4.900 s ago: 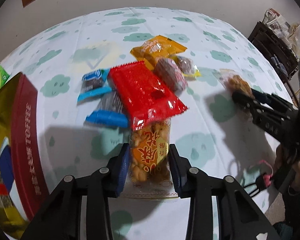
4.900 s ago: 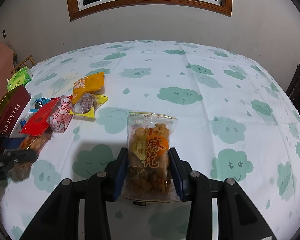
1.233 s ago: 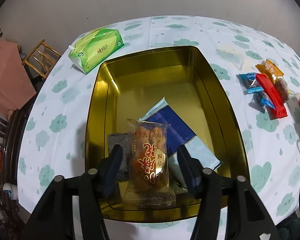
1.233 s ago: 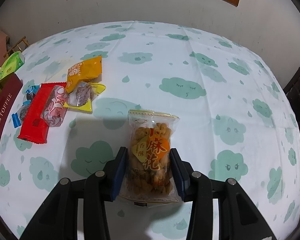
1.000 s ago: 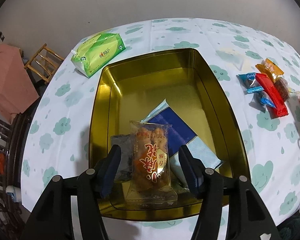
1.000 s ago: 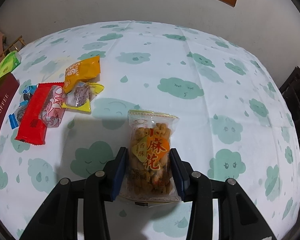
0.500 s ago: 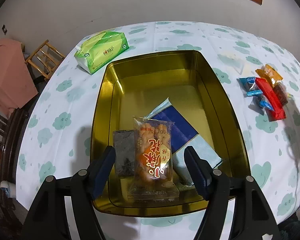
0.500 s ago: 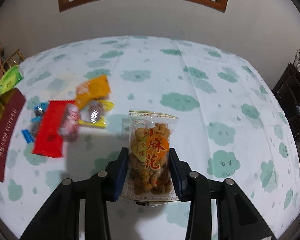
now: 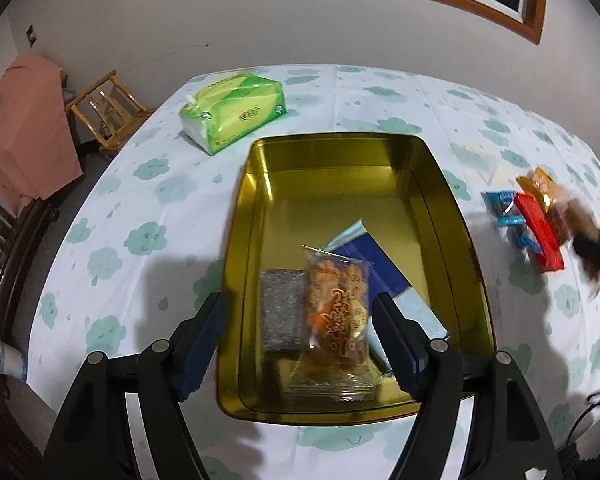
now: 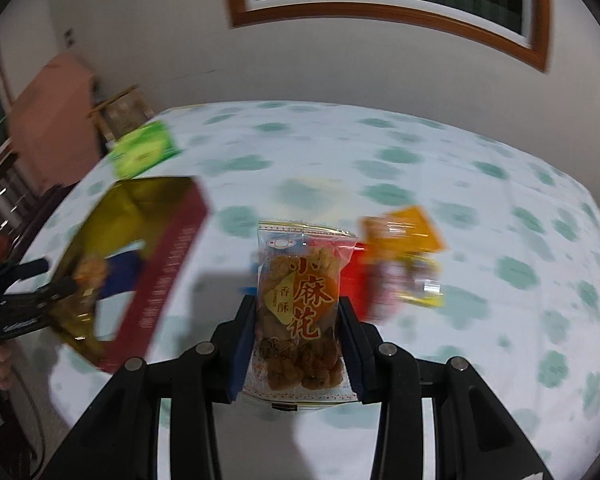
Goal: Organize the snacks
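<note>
My left gripper is open above the near end of the gold tin. A clear packet of fried twists lies loose in the tin between my spread fingers, beside a grey bar and a blue packet. My right gripper is shut on a second packet of fried twists and holds it above the table. The tin shows at the left of the blurred right wrist view. Loose snacks, a red packet among them, lie on the table to the tin's right.
A green tissue pack lies beyond the tin's far left corner. The tablecloth is white with teal clouds. A wooden chair and a pink-draped piece of furniture stand past the table's left edge. An orange packet lies at the right.
My left gripper has opened wide and let the packet of twists drop into the tin, then drawn back a little. My right gripper has swung left toward the tin with its packet, blurring the view.
</note>
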Available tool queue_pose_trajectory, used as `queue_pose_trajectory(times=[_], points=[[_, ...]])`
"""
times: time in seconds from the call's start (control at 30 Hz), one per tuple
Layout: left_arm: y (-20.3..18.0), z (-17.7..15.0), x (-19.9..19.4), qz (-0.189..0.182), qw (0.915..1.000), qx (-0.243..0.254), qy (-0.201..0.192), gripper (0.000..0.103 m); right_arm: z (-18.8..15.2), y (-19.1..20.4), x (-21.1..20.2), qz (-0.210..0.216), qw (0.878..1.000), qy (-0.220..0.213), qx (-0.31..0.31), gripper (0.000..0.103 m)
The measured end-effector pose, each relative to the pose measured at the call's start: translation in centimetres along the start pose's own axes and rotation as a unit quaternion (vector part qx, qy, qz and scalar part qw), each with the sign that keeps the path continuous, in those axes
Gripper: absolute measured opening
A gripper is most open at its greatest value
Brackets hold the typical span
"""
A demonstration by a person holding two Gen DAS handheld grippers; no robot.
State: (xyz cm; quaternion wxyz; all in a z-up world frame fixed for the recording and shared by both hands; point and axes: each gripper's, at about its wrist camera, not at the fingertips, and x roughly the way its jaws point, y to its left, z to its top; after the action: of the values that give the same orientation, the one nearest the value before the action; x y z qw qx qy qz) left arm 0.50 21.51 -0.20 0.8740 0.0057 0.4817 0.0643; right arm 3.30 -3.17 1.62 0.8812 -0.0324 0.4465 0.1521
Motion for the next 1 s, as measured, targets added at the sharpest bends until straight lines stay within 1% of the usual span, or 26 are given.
queue_pose_trajectory(times=[0.17,0.33,0.53,0.73,1.0], points=[[1.6,-0.2,-0.6,0.004,0.9997,-0.023,-0.004,0.072,0.6,5.5,1.4,0.042,0.998,0.01,-0.047,0.04],[3.6,-0.7,-0.9,0.012,0.9988,-0.047,-0.002,0.072,1.0,9.3,2.5,0.065,0.994,0.017,-0.084,0.04],[6.3,-1.4,-1.2,0.024,0.9964,-0.082,-0.001,0.072,1.1,12.0,3.4,0.082,0.99,0.023,-0.11,0.04],[8.4,-2.3,-1.4,0.036,0.9937,-0.106,0.004,0.072,1.1,14.4,4.6,0.092,0.986,0.031,-0.133,0.04],[9.3,-2.5,-1.8,0.039,0.9927,-0.114,0.004,0.072,0.7,16.4,6.2,0.096,0.984,0.042,-0.147,0.04]])
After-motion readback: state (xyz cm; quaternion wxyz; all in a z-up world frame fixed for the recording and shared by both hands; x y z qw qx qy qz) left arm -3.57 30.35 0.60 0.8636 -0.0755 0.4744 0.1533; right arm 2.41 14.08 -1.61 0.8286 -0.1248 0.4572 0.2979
